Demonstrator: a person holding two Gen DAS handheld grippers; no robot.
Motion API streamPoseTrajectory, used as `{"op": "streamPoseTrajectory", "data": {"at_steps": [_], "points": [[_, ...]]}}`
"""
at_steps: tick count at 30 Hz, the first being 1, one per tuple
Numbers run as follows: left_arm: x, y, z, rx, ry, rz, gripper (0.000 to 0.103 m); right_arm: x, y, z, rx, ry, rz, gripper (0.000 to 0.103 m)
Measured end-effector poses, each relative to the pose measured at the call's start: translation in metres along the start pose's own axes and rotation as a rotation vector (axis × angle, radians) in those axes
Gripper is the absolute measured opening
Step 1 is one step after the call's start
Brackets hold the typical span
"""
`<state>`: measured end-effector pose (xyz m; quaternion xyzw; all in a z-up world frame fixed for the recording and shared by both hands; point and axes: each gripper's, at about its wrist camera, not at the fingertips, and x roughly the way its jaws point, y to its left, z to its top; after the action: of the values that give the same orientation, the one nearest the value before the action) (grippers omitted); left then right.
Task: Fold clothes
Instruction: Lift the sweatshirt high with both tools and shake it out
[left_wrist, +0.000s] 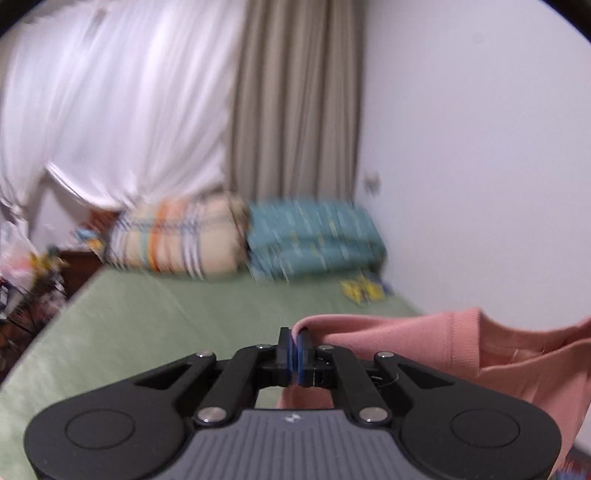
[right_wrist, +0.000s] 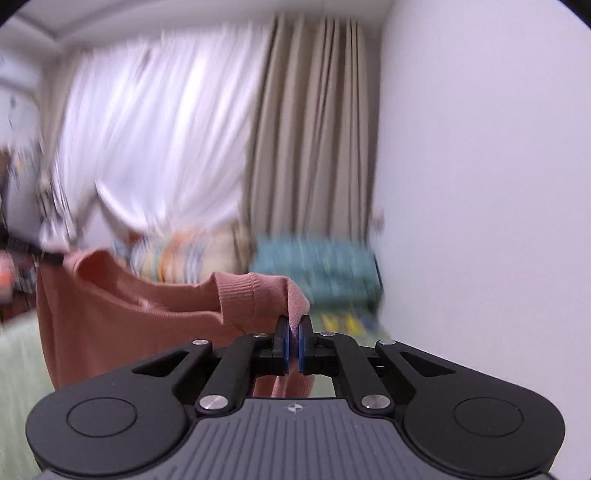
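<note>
the pink sweater (left_wrist: 461, 350) hangs in the air above the green bed (left_wrist: 147, 325), stretched between both claws. the left claw (left_wrist: 295, 341) is clamped on one shoulder edge, and the right claw (right_wrist: 293, 328) is clamped on the other, beside the ribbed collar (right_wrist: 240, 295). gripping opposite shoulders lets the garment hang flat, probably for laying out before folding.

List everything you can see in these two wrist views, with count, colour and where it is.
pink garment: one, pink, held up over the bed between both grippers
bed: one, green sheet, below
pillows: two, striped cream and teal, at the bed's far end
curtains: two, white sheer and beige, behind the pillows
wall: white, right
left gripper: black, blue pads, shut on the garment
right gripper: black, blue pads, shut on the garment
</note>
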<state>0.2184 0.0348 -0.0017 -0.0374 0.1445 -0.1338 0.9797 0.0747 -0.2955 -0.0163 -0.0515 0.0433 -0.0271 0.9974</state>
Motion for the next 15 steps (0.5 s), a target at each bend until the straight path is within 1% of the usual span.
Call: {"op": "streamPoseTrajectory", "data": {"at_steps": [2,3,4,5,7,8,10,11,12,14,15], "points": [[-0.040,0.016,0.030,0.010,-0.111,0.069,0.000,-0.009,0.012,0.036,-0.018,-0.074,0.004,0.004],[-0.061,0.023,0.044,0.017,-0.166,0.105,0.000,-0.015,0.021,0.057,-0.046,-0.115,-0.007,0.004],[-0.074,0.031,0.056,-0.012,-0.188,0.102,0.000,-0.019,0.025,0.070,-0.050,-0.133,0.001,0.004],[-0.090,0.041,0.067,-0.053,-0.196,0.074,0.000,-0.027,0.031,0.094,-0.042,-0.158,0.034,0.004],[-0.107,0.049,0.074,-0.060,-0.181,0.028,0.000,-0.031,0.039,0.110,-0.059,-0.158,0.060,0.004],[-0.112,0.050,0.074,-0.052,-0.172,0.016,0.000,-0.031,0.047,0.118,-0.095,-0.146,0.062,0.004],[-0.114,0.046,0.059,0.009,-0.111,-0.037,0.001,-0.029,0.053,0.122,-0.132,-0.108,0.064,0.004],[-0.112,0.043,0.049,0.038,-0.083,-0.066,0.005,-0.027,0.051,0.118,-0.140,-0.075,0.071,0.004],[-0.105,0.036,0.027,0.081,-0.037,-0.111,0.008,-0.025,0.046,0.111,-0.143,-0.041,0.076,0.004],[-0.086,0.017,-0.015,0.141,0.042,-0.182,0.026,-0.023,0.036,0.092,-0.143,0.013,0.075,0.004],[-0.074,0.003,-0.043,0.186,0.098,-0.229,0.030,-0.019,0.028,0.080,-0.141,0.044,0.080,0.004]]}}
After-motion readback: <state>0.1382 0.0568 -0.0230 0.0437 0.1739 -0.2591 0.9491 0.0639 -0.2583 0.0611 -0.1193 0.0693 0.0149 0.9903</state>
